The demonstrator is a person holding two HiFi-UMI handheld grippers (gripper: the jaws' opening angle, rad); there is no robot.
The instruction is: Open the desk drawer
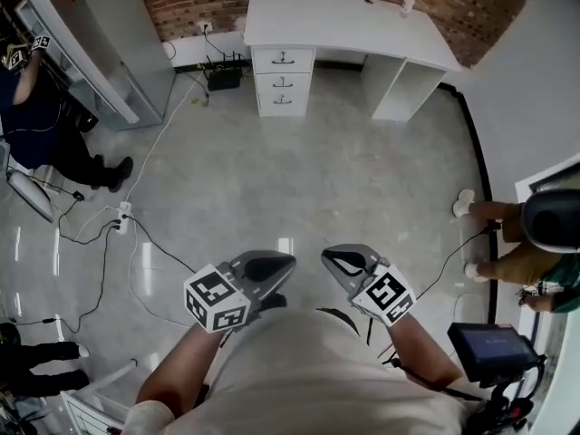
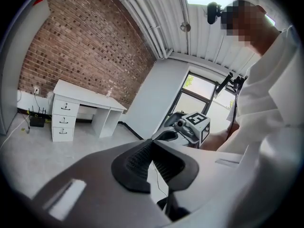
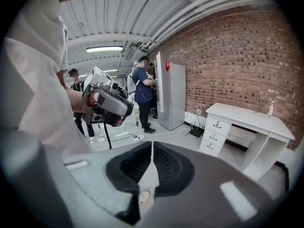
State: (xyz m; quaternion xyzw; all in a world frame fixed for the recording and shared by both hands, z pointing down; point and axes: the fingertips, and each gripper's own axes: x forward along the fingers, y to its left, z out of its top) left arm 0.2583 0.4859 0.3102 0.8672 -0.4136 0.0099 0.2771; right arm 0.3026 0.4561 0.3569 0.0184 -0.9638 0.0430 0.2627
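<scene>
The white desk (image 1: 344, 21) stands against the brick wall, far across the floor. Its stack of three drawers (image 1: 283, 80) is under the left end, all closed, each with a small dark handle. My left gripper (image 1: 272, 265) and right gripper (image 1: 343, 261) are held close to my body, side by side, both shut with nothing between the pads. The left gripper view shows the desk (image 2: 83, 99) small and distant beyond my left gripper (image 2: 152, 148), with the right gripper (image 2: 173, 134) alongside. In the right gripper view the drawers (image 3: 213, 137) lie past my right gripper (image 3: 152, 152).
A tall grey cabinet (image 1: 109, 34) stands at the back left with a person (image 1: 41, 116) working beside it. Cables and a power strip (image 1: 122, 220) trail over the floor at left. Another person's feet (image 1: 471, 207) are at right. A small bottle (image 1: 408, 3) stands on the desk.
</scene>
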